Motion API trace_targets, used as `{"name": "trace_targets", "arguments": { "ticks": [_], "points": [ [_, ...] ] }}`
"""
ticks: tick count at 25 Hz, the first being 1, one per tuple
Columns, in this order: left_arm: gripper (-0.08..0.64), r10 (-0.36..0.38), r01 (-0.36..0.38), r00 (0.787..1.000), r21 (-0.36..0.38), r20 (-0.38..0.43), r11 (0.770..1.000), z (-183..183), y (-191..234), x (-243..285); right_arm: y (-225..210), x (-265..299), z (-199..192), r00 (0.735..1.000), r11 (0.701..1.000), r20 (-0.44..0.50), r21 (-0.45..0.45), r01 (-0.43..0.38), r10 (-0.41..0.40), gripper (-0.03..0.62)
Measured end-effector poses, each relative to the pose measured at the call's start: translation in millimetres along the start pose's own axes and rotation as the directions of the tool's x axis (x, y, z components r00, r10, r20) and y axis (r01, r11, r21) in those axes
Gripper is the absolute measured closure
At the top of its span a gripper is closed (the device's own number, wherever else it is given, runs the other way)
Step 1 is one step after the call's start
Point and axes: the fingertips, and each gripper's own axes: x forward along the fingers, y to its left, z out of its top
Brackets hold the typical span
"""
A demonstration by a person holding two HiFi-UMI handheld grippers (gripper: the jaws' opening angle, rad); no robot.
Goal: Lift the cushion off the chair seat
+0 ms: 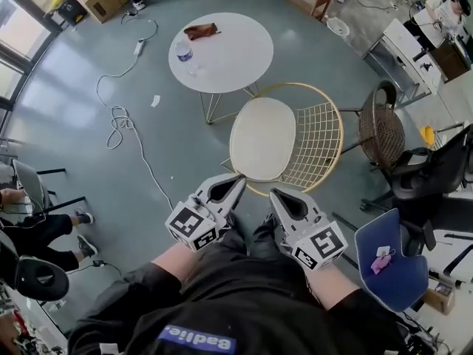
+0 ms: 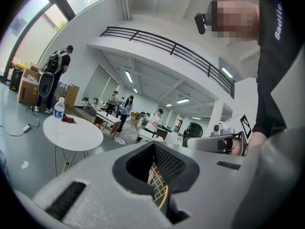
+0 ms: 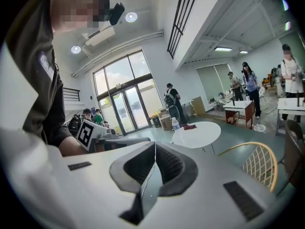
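A cream round cushion [image 1: 262, 139] lies on the seat of a gold wire chair [image 1: 318, 143] in the head view. My left gripper [image 1: 240, 177] is shut and empty, its tip just at the cushion's near edge. My right gripper [image 1: 272, 192] is also shut and empty, a little short of the chair's near rim. In the left gripper view the shut left gripper [image 2: 153, 144] shows only a bit of the gold wire chair [image 2: 158, 187] through its gap. In the right gripper view the right gripper [image 3: 155, 146] is shut, with the gold wire chair [image 3: 259, 163] off to its right.
A round white table [image 1: 220, 52] with a water bottle [image 1: 185, 52] and a dark red item [image 1: 200, 30] stands beyond the chair. A white cable [image 1: 118, 120] trails on the floor at left. A dark wire chair [image 1: 380, 128] and a blue chair [image 1: 392, 261] stand at right.
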Motion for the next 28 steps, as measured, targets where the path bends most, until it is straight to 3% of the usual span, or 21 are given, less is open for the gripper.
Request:
{"name": "trace_targets", "arguments": {
  "ticks": [8,15,22,28],
  "points": [
    [0.543,0.081,-0.081,0.993,0.000,-0.084,0.997,-54.2,53.2,33.1,-43.8,14.4,-25.6,0.999,1.000,-0.049,0.014,0.007,-0.007,0.565],
    [0.541,0.138,-0.145,0.968,-0.022,-0.209,0.989,-118.2,118.8,58.5,-75.5,34.7,-58.1,0.996,0.999,-0.091,0.028,0.017,-0.015,0.565],
    [0.533,0.176,-0.205,0.931,-0.060,-0.320,0.977,-193.4,174.3,70.4,-84.5,43.0,-99.1,0.989,0.999,-0.149,0.049,0.016,-0.008,0.565],
    [0.430,0.186,-0.245,0.882,-0.084,-0.432,0.966,-260.0,219.5,72.3,-80.8,44.0,-128.6,0.983,0.997,-0.185,0.072,0.002,0.011,0.565]
  ]
}}
